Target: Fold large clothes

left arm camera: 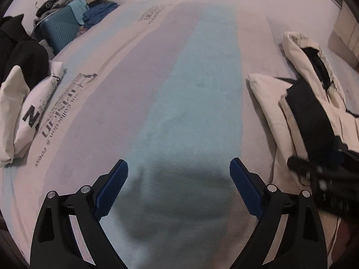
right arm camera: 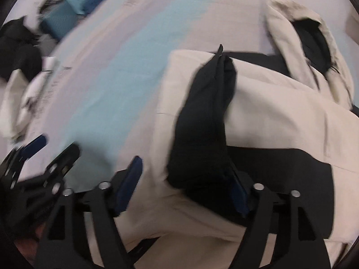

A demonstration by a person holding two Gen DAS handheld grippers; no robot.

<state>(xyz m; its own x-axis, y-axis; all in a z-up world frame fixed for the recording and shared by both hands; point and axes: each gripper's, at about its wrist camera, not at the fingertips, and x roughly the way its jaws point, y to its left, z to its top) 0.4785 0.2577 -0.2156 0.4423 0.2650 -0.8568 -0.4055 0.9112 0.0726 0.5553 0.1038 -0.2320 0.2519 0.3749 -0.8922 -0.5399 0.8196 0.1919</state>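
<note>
Hovering with fingers apart, the left claw is seen empty over the striped bed sheet. The right claw is also spread, with a black lining flap of the cream hooded jacket lying between its fingers, not pinched. The jacket fills the right of both views. It is judged soft, bulky and limp; hems and seams would be best gripped.
</note>
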